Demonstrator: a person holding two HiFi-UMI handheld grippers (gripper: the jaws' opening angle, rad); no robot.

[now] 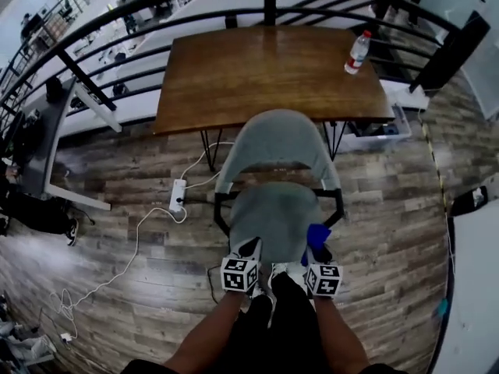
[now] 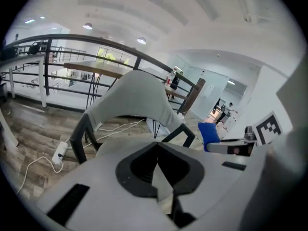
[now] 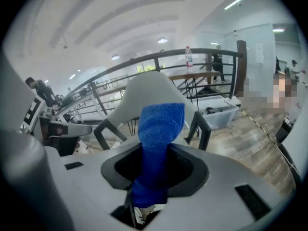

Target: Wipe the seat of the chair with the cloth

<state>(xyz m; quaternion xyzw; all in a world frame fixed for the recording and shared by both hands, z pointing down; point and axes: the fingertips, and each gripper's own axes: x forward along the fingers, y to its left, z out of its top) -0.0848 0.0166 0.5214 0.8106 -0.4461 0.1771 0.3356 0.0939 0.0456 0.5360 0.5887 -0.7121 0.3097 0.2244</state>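
Over chair seat [image 1: 273, 209] front, blue cloth [image 3: 161, 129] pinched in right tool [image 3: 149, 196], left tool [image 2: 161, 179] closed, empty

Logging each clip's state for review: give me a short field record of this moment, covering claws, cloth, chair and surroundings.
left claw: shut, empty, at the seat's front left edge
right claw: shut on the blue cloth
cloth position: front right of seat; contact unclear
chair: grey, backrest toward the wooden table
water bottle: on that table's far right corner
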